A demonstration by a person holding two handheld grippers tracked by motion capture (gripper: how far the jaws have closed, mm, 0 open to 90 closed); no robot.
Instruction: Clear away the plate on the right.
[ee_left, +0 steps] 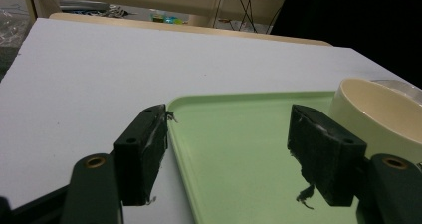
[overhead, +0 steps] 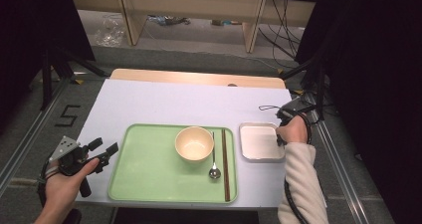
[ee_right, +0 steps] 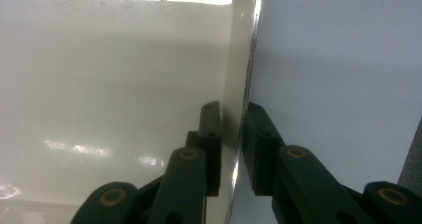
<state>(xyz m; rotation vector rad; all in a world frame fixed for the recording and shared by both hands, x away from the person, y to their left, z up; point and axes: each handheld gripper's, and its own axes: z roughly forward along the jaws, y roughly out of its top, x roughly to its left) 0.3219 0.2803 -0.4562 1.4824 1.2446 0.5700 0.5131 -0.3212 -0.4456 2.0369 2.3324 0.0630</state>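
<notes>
left gripper [overhead: 105,152] held released at the near left, just beside green tray [overhead: 149,184]. right gripper [ee_right: 233,134] clenched over the right rim of white square dish [overhead: 259,143], on the table [overhead: 164,102] just right of tray.

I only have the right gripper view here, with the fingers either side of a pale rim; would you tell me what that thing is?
Observer: It is a square white dish, lying on the table just right of a green tray; the right gripper straddles its right-hand rim.
Operator: Thank you. What is in the tray?
Observer: A cream bowl, a spoon and a pair of chopsticks.
Operator: And the left gripper?
Observer: The left gripper hovers open at the tray's left edge.
</notes>
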